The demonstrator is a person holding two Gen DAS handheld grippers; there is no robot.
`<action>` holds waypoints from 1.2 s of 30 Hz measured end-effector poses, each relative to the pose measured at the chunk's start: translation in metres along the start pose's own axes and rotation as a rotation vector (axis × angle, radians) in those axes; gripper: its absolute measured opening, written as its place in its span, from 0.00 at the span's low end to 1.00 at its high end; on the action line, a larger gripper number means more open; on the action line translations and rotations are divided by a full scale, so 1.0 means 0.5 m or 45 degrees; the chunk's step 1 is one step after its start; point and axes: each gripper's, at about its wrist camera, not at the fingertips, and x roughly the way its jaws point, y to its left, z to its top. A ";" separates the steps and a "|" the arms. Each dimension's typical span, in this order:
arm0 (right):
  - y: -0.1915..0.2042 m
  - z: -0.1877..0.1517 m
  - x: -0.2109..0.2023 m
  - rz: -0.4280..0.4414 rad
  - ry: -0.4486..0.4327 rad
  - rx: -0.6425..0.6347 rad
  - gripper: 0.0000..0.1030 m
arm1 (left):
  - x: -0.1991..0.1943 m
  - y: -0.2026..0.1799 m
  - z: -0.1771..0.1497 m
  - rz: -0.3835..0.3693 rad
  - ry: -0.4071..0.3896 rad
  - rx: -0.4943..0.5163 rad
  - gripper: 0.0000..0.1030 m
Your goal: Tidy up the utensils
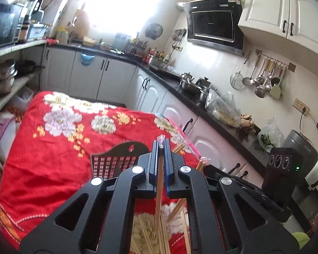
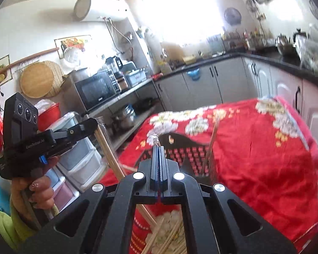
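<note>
We hold a wrapped pair of chopsticks (image 1: 159, 182) in the left gripper (image 1: 161, 146), jaws closed on it near the top, its clear plastic wrap (image 1: 161, 138) poking out above. It looks light, stiff and slick, so a grip near the end lets it swing. The right gripper (image 2: 158, 148) is fully closed, apparently pinching only a twist of wrap (image 2: 153, 139). Loose chopsticks (image 2: 169, 237) lie near us on the red floral cloth (image 1: 53, 148); the dark slotted holder (image 1: 114, 160) sits just beyond.
</note>
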 end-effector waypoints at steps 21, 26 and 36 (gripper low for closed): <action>-0.003 0.185 -0.016 0.019 -0.272 -0.042 0.01 | 0.029 -0.029 0.124 0.208 -0.207 0.130 0.02; -0.002 0.205 -0.004 0.017 -0.299 -0.055 0.01 | 0.052 -0.024 0.131 0.244 -0.216 0.129 0.02; -0.017 0.202 0.018 0.010 -0.297 -0.037 0.01 | 0.091 -0.009 0.114 0.259 -0.215 0.106 0.02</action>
